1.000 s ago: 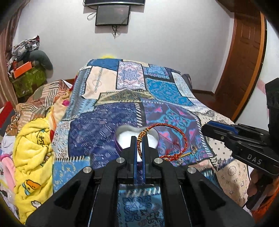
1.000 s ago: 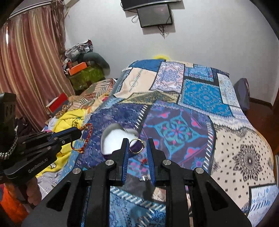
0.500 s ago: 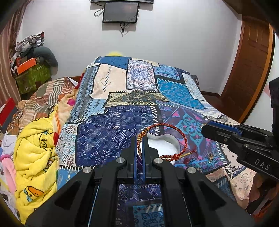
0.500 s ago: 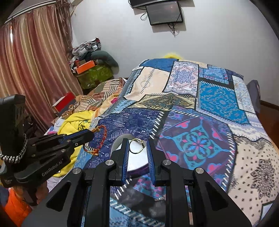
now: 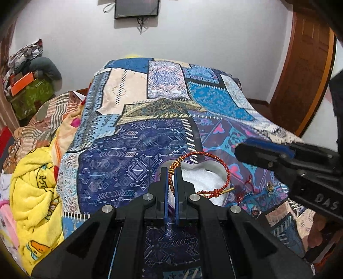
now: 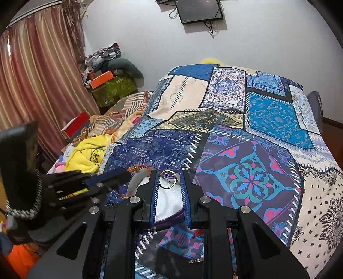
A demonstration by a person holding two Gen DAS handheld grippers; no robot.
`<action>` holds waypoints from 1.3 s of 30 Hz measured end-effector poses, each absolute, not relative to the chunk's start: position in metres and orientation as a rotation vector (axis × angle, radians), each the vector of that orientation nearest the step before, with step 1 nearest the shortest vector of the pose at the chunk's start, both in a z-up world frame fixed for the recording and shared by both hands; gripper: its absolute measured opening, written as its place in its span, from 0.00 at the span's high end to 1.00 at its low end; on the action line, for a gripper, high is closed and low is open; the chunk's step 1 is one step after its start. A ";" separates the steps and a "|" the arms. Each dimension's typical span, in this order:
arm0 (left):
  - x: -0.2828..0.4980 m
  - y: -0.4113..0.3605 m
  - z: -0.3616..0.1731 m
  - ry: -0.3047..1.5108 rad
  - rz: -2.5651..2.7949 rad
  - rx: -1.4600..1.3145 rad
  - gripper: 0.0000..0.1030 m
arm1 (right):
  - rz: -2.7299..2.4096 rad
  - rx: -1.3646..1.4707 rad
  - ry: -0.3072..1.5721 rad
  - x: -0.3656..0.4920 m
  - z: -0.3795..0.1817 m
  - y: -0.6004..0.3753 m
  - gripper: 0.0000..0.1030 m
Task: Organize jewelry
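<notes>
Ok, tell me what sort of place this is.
Most likely a bedroom in a home: a bed under a patchwork bedspread, long striped curtains at the side, a screen mounted on the wall, and a wooden door.

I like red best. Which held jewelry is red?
The braided bracelet in the left gripper; the right gripper holds a gold ring.

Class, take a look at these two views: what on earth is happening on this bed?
A person is sorting jewelry with a handheld gripper in each hand. The left gripper is shut on a red braided bracelet, held above a white-lined jewelry box on the patchwork bedspread. The right gripper pinches a gold ring over the same box. A few small pieces lie loose on the bedspread beside it.
</notes>
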State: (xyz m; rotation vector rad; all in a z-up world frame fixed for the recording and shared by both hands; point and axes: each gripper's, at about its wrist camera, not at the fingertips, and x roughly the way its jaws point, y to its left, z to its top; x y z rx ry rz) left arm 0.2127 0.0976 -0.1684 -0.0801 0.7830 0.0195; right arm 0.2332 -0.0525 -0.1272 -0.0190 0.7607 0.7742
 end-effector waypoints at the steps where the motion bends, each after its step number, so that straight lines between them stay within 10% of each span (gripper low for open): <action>1: 0.215 0.096 -0.171 0.790 0.016 -0.075 0.97 | 0.779 -0.020 0.760 0.233 -0.127 -0.051 0.82; 15: 0.221 0.104 -0.175 0.802 -0.009 -0.121 0.96 | 0.821 -0.065 0.810 0.235 -0.140 -0.032 0.82; 26: 0.202 0.119 -0.156 0.747 0.056 -0.129 0.63 | 0.794 -0.094 0.842 0.231 -0.141 -0.029 0.70; 39: 0.181 0.105 -0.122 0.679 0.074 -0.108 0.49 | 0.702 -0.098 0.759 0.216 -0.108 -0.069 0.62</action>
